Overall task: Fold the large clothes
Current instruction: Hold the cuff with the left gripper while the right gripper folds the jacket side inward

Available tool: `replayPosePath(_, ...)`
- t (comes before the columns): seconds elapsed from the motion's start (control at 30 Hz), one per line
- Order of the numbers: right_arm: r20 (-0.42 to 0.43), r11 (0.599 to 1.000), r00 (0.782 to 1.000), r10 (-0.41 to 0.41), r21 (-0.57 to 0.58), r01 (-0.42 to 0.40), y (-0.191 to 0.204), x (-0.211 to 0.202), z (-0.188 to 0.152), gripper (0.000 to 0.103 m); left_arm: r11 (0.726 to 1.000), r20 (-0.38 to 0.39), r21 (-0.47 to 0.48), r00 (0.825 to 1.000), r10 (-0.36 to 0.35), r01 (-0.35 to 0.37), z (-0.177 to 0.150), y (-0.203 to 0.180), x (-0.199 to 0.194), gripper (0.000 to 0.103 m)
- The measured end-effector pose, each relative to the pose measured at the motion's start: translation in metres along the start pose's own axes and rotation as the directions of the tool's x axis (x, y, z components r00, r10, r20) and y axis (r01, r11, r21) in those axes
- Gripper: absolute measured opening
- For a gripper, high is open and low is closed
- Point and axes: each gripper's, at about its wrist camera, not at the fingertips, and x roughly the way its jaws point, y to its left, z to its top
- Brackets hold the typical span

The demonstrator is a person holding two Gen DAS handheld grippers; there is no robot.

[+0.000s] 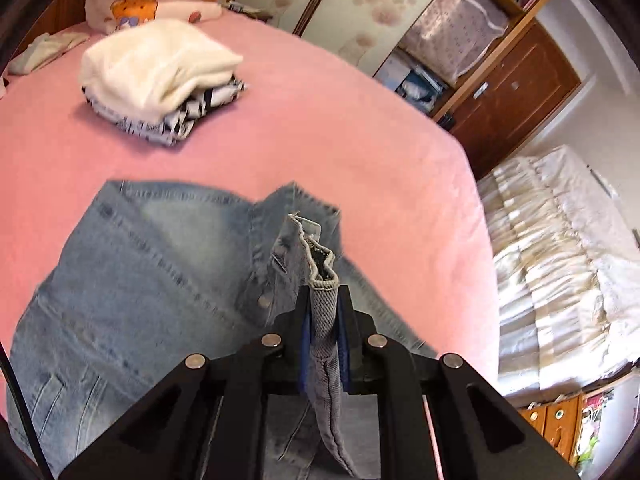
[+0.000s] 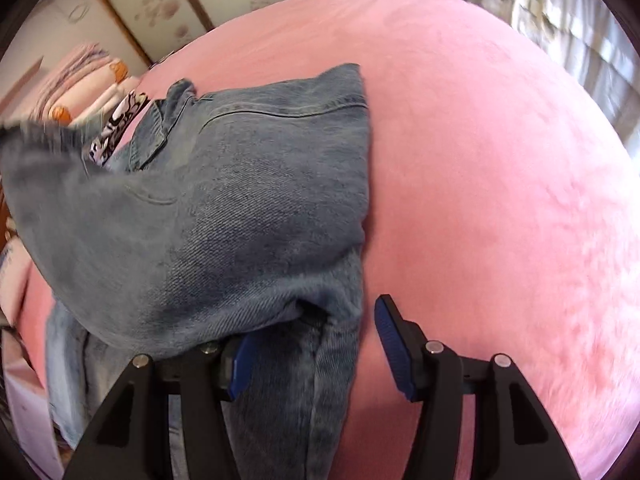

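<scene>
A light-blue denim garment (image 1: 140,272) with snap buttons lies spread on the pink bed (image 1: 320,120). My left gripper (image 1: 323,300) is shut on a folded edge of it, and that edge stands lifted above the rest of the cloth. In the right wrist view the same denim garment (image 2: 224,200) is bunched and raised on the left. It drapes over my right gripper's left finger, and a fold hangs between the jaws. My right gripper (image 2: 316,328) stands open just over the pink bed (image 2: 480,160), and its right pad (image 2: 394,344) touches nothing.
A stack of folded clothes (image 1: 156,72) with a white piece on top sits farther back on the bed. Bear-print bedding (image 1: 152,4) is piled at the head. A wooden wardrobe (image 1: 512,92) and white-draped furniture (image 1: 560,260) stand beyond the bed's right edge.
</scene>
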Motion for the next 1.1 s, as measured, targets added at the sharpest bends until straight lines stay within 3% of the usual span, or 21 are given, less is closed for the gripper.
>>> replayPosePath(0.07,0.000,1.000,1.000,-0.011,-0.013,0.011,0.002,0.002,0.001,0.055,1.000,0.021,-0.006,1.000,-0.006,0.006,0.007,-0.003,-0.006,0.009)
replayPosePath(0.3,0.015,1.000,1.000,0.023,0.012,-0.023,-0.005,-0.002,0.005,0.036,0.999,0.045,-0.026,0.999,-0.019,0.020,0.027,0.007,-0.017,0.009)
replayPosePath(0.43,0.008,0.999,0.999,0.050,-0.005,-0.050,0.000,-0.002,0.007,0.029,1.000,0.050,-0.009,0.999,0.018,-0.017,0.026,0.022,-0.021,0.009)
replayPosePath(0.7,-0.047,0.996,0.995,0.093,0.021,-0.092,0.003,-0.004,0.012,0.014,0.989,-0.007,-0.078,0.992,0.127,-0.127,0.000,0.085,-0.015,0.009)
replayPosePath(1.1,-0.143,0.998,0.988,0.050,-0.039,-0.056,0.016,0.001,0.023,0.013,0.966,-0.064,-0.153,0.978,0.201,-0.209,-0.067,0.169,0.001,0.009)
